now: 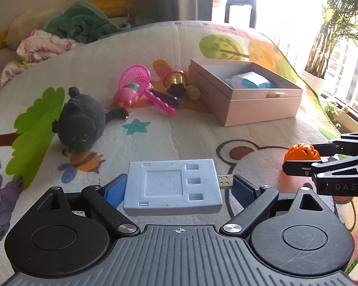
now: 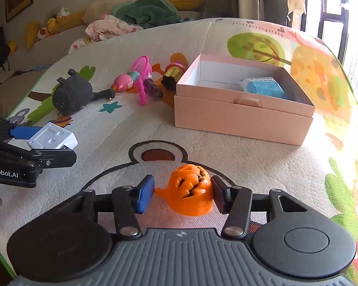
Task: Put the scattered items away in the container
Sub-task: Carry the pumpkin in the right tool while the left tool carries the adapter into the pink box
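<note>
My left gripper (image 1: pixel 179 188) is shut on a pale blue-grey box-shaped device (image 1: pixel 171 188) with a USB plug, holding it just above the play mat. The same gripper (image 2: pixel 57 143) and device (image 2: pixel 52 138) show at the left of the right wrist view. My right gripper (image 2: pixel 182 193) is shut on an orange pumpkin toy (image 2: pixel 191 190), with a pad against each side. That pumpkin (image 1: pixel 300 152) also appears at the right edge of the left wrist view. The open pink box (image 1: pixel 250 100) (image 2: pixel 238 119) stands ahead and holds a blue-and-white packet (image 2: pixel 262 87).
Left of the box lie a black plush cat (image 1: pixel 81 124) (image 2: pixel 71 95), a pink net scoop (image 1: pixel 136 76), a pink bird toy (image 1: pixel 126 95), a red-and-gold toy (image 1: pixel 175 78) and a pale round lump (image 1: pixel 193 92). Clothes and cushions (image 2: pixel 131 21) pile at the back; a window is on the right.
</note>
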Demonstrator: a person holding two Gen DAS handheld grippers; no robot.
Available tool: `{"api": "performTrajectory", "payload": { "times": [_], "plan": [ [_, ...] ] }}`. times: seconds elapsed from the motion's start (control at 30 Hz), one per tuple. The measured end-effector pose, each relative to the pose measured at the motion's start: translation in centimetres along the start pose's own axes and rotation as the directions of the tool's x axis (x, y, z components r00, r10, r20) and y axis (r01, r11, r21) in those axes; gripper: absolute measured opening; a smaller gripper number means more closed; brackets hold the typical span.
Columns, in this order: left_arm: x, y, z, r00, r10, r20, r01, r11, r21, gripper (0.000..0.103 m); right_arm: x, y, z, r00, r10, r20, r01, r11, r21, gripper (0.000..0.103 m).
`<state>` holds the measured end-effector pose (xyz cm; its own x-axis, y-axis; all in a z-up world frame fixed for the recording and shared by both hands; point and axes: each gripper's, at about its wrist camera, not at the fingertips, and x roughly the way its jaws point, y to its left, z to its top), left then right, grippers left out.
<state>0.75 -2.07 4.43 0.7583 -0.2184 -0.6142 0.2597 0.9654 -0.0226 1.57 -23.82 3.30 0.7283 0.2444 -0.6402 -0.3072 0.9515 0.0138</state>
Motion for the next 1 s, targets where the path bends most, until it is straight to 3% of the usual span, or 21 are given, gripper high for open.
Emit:
{"api": "performTrajectory", "payload": {
  "times": [0.27,0.47,0.63,0.83,1.0],
  "plan": [
    [-0.6,-4.9,0.9,0.994,-0.106,0.026,0.102,0.986,0.133,0.095,-6.2,-2.1,-0.8,0.996,-0.058,0.062,0.06,0.998,-0.024,0.052],
    [0.7,-7.8,4.6,0.984,-0.164,0.065,0.144,0.96,0.238,0.095,-9.2,-4.1,0.5,0.986,-0.083,0.146,0.09,0.995,-0.041,0.052],
    [3.5,-9.3,8.9,0.975,-0.195,0.107,0.155,0.941,0.301,0.095,-9.4,-6.6,3.5,0.975,-0.096,0.202,0.099,0.995,-0.008,0.052],
    [9.2,-9.4,13.9,0.97,-0.206,0.128,0.164,0.946,0.278,0.095,-7.5,-9.8,7.6,0.958,-0.141,0.25,0.135,0.99,0.041,0.052],
    [13.6,-8.6,15.3,0.97,-0.219,0.101,0.196,0.96,0.198,0.096,-4.1,-11.6,10.0,0.955,-0.168,0.245,0.158,0.986,0.059,0.052]
  ]
}}
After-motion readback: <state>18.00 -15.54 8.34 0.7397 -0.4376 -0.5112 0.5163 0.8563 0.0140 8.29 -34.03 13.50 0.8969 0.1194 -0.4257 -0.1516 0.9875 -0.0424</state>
